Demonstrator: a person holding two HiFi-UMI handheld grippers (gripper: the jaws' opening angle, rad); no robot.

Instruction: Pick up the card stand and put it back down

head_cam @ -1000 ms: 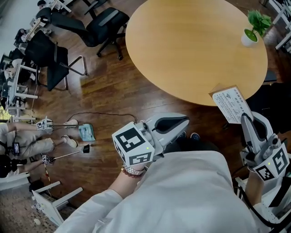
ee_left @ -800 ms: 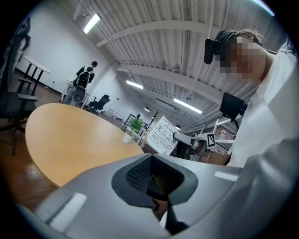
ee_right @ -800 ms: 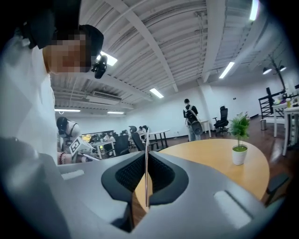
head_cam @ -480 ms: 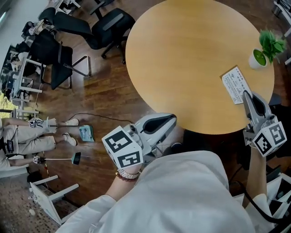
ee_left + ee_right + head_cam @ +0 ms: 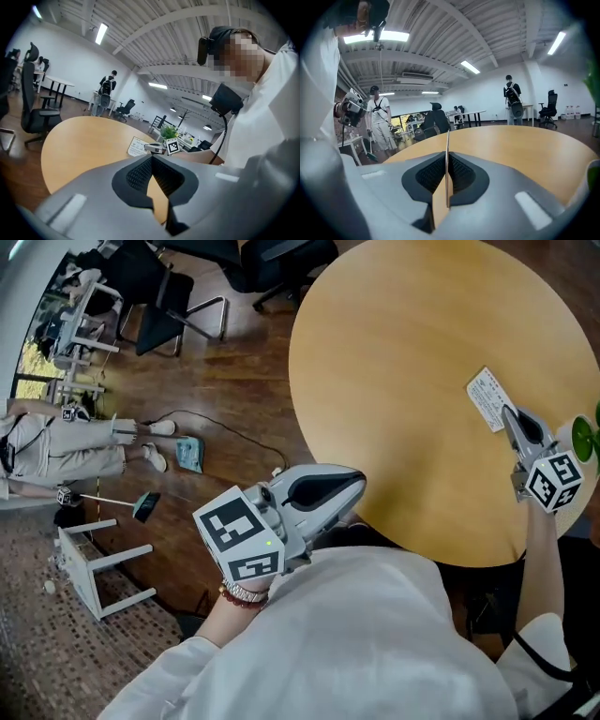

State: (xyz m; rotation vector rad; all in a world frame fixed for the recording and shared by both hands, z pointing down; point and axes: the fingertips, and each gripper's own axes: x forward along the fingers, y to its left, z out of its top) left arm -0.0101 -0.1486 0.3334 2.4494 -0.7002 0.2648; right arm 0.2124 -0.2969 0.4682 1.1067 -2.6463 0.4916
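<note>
Bright, even indoor light from ceiling strip lamps (image 5: 377, 36), blown out white. Both gripper views have heavy fisheye bend and black vignetted corners. Left gripper (image 5: 152, 157) and right gripper (image 5: 446, 157) shells look soft up close. Head view is sharp, with pale sheen on the wood floor (image 5: 202, 381), an evenly lit table (image 5: 412, 371) and weak shadows

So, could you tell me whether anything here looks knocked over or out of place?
Yes: a small white stool lies tipped on its side on the speckled carpet, far left in the head view, legs pointing sideways. Nothing looks spilled on the round wooden table.
</note>
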